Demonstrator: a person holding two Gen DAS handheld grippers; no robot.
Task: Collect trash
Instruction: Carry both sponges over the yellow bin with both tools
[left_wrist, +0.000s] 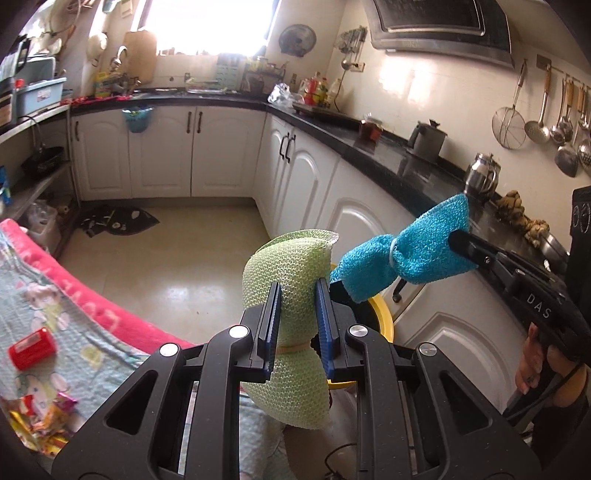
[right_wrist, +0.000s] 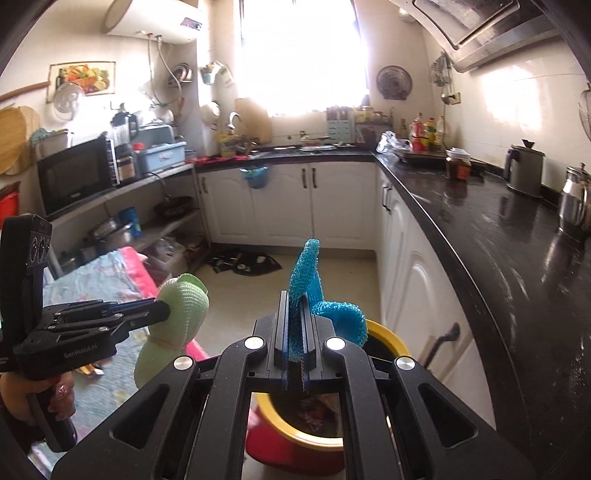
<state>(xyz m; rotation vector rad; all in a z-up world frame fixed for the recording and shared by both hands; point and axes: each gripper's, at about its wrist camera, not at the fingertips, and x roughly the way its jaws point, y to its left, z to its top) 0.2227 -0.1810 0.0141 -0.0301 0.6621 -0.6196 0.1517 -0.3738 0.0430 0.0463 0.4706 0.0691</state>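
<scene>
1. Green mesh scrubber (left_wrist: 286, 280): in my left tongs (left_wrist: 297, 325), clamped near its tied waist; soft, light, springy; I judge the waist the safest hold.
2. Blue mesh scrubber (right_wrist: 310, 295): pinched edge-on in my right tongs (right_wrist: 294, 345), jaws all but shut; floppy, weightless.
3. Yellow-rimmed trash bin (right_wrist: 391, 338): directly below both, wrappers inside.
4. Red packet (left_wrist: 32, 348): on the blanket-covered surface (left_wrist: 74, 295), uncollected.
</scene>
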